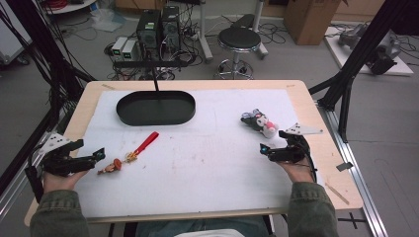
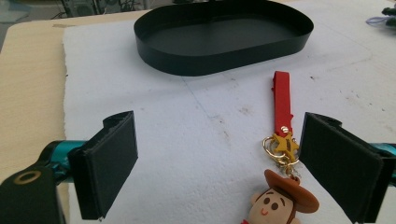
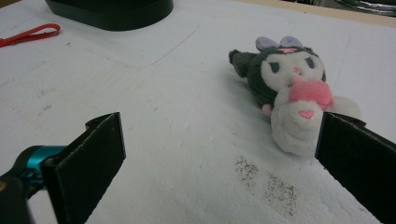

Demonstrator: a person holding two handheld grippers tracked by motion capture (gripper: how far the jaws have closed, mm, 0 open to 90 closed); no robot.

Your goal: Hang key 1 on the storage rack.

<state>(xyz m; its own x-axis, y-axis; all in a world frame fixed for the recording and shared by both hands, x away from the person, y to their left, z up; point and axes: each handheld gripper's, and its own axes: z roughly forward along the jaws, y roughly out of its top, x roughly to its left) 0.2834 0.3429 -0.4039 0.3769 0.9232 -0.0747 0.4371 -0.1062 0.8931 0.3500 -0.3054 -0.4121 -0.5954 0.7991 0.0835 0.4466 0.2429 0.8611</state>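
A cowboy-figure keychain (image 1: 109,167) (image 2: 279,200) with a gold star charm (image 2: 286,143) and a red strap (image 1: 146,142) (image 2: 281,101) lies on the white mat. My left gripper (image 1: 100,154) (image 2: 224,163) stands open just left of the figure, nothing pressed between its pads. A small black-and-white plush toy (image 1: 260,123) (image 3: 289,88) lies at the right of the mat. My right gripper (image 1: 263,148) (image 3: 219,158) is open, a little nearer than the plush and apart from it. A black oval tray (image 1: 155,114) (image 2: 224,60) sits at the back left, with nothing in it.
The white mat (image 1: 207,158) covers most of a wooden table (image 1: 331,153). A thin black post (image 1: 156,79) rises behind the tray. Beyond the table are a stool (image 1: 239,39), computer boxes and cables. Black frame struts (image 1: 356,59) stand at the right.
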